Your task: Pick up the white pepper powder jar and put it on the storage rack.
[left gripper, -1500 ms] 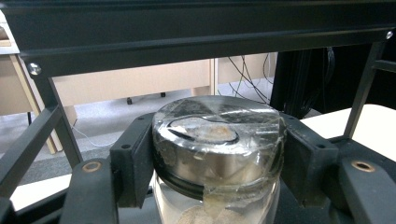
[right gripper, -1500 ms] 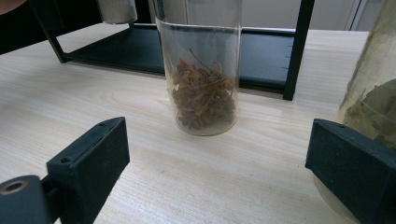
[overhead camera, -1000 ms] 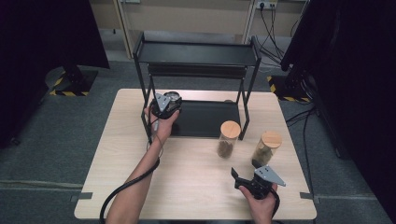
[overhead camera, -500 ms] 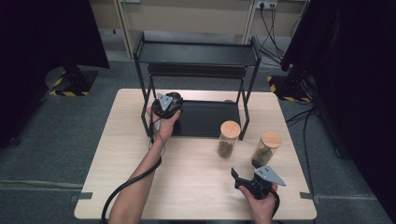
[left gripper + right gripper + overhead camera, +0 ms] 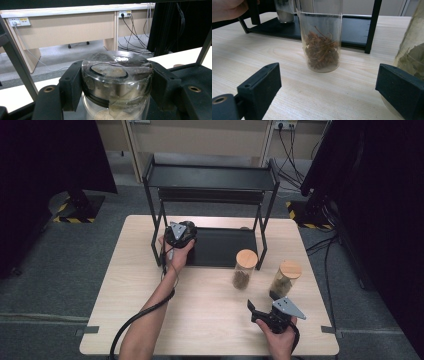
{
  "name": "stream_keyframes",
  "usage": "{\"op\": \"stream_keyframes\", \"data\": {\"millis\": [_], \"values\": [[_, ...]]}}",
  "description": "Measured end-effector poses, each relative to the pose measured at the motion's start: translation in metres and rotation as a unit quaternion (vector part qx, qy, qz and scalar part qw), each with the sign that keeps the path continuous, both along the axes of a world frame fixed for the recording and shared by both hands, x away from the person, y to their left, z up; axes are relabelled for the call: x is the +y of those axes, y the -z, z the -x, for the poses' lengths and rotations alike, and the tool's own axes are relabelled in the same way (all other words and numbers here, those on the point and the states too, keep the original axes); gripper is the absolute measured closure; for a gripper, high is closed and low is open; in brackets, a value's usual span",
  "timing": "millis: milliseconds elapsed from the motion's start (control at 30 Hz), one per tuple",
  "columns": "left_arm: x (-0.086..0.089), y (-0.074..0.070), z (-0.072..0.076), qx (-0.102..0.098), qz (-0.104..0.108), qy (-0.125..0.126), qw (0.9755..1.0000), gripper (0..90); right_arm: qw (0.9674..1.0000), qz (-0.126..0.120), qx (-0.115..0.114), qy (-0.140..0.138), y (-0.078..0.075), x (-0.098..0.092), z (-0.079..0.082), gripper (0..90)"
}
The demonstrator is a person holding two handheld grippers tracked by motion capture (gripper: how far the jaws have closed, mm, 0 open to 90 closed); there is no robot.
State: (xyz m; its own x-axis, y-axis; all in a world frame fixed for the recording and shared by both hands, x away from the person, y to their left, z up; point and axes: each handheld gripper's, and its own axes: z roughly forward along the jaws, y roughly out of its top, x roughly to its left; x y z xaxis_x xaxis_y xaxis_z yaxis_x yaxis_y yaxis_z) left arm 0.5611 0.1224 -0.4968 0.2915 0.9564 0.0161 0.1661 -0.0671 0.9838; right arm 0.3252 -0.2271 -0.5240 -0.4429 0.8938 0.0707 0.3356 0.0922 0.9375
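My left gripper (image 5: 116, 81) is shut on a glass jar (image 5: 117, 75) with a dark metal lid and pale contents, its pads pressing the lid's sides. In the high view this gripper (image 5: 180, 234) stands over the left end of the black tray (image 5: 225, 247) at the foot of the rack, covering the jar. My right gripper (image 5: 262, 302) rests low near the table's front right, jaws wide open with nothing between them. Ahead of it stand a jar of reddish-brown dried bits (image 5: 322, 50) and, at the right jaw, a jar of dried leaves (image 5: 412, 52).
A black two-level metal rack (image 5: 210, 176) stands at the back of the light wooden table (image 5: 210, 320). Both cork-lidded jars (image 5: 245, 268) (image 5: 285, 277) stand in front of its right leg. Cables trail from both grippers toward the front edge.
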Motion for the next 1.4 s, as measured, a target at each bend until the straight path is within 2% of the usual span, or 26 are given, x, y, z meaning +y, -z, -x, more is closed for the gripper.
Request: {"op": "stream_keyframes", "data": {"millis": [200,467,600,933,1000,1067,1233,1400], "values": [[0.000,0.005,-0.002,0.002,0.005,0.000,1.0000,34.8,1.0000,0.000,0.000,0.000,0.000,0.000,0.000,6.5],[0.000,0.006,-0.003,0.003,0.007,0.002,1.0000,34.7,1.0000,0.000,-0.001,-0.001,0.000,0.000,0.000,6.5],[0.001,0.006,-0.002,0.005,0.014,0.002,0.9999,34.6,1.0000,0.001,-0.001,-0.001,0.000,0.000,0.000,6.5],[0.001,0.007,0.001,0.006,0.006,0.003,1.0000,33.0,1.0000,0.002,-0.001,-0.001,0.000,0.001,0.001,6.5],[0.001,0.007,0.001,0.009,0.016,0.001,0.9998,27.7,1.0000,0.002,-0.001,-0.001,0.000,0.001,0.001,6.5],[0.001,0.007,0.001,0.011,0.014,0.003,0.9998,20.9,1.0000,0.003,-0.001,-0.001,0.000,0.001,0.001,6.5],[0.000,0.004,0.005,0.010,0.016,-0.003,0.9998,16.1,1.0000,0.004,-0.001,-0.001,0.000,0.001,0.001,6.5],[-0.001,0.000,0.007,0.006,0.015,-0.003,0.9999,15.3,1.0000,0.005,-0.001,-0.001,0.000,0.001,0.001,6.5]]}}
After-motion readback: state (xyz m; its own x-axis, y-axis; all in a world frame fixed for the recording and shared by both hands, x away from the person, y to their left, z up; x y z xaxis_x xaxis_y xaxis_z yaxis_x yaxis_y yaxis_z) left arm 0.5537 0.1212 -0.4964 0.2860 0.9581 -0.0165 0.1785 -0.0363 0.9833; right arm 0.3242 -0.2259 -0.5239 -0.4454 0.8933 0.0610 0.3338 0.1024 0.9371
